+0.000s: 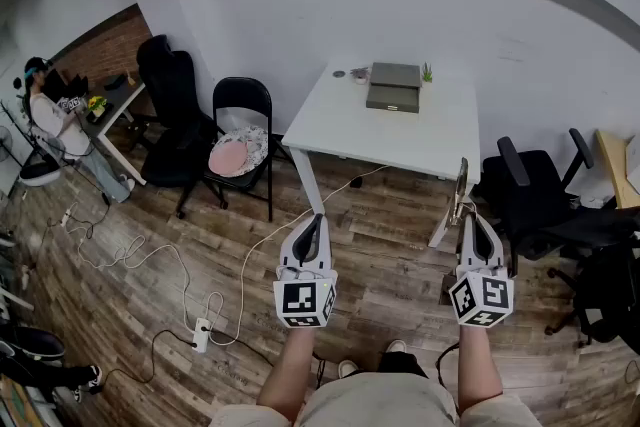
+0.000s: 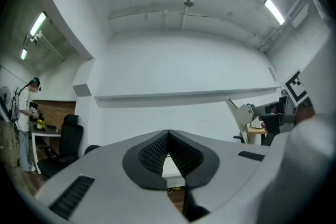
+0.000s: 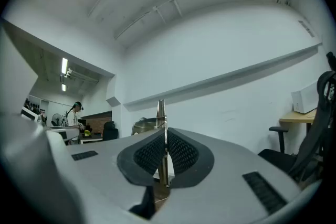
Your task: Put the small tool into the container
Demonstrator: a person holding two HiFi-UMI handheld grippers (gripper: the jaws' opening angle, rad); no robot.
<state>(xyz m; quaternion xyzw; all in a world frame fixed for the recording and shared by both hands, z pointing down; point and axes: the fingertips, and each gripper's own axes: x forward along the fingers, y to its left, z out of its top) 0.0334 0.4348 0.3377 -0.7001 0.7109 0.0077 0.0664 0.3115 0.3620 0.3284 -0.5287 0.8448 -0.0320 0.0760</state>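
A small flat metal tool stands upright in my right gripper, whose jaws are shut on it. In the right gripper view the tool shows edge-on as a thin blade between the black pads. My left gripper is held beside it at the same height, shut with nothing in it; its pads meet at the tip. From the left gripper view the tool appears to the right. The grey container sits at the far side of the white table, well ahead of both grippers.
A black folding chair with a cushion stands left of the table, and office chairs crowd the right. Cables and a power strip lie on the wood floor at left. A person stands at a desk far left.
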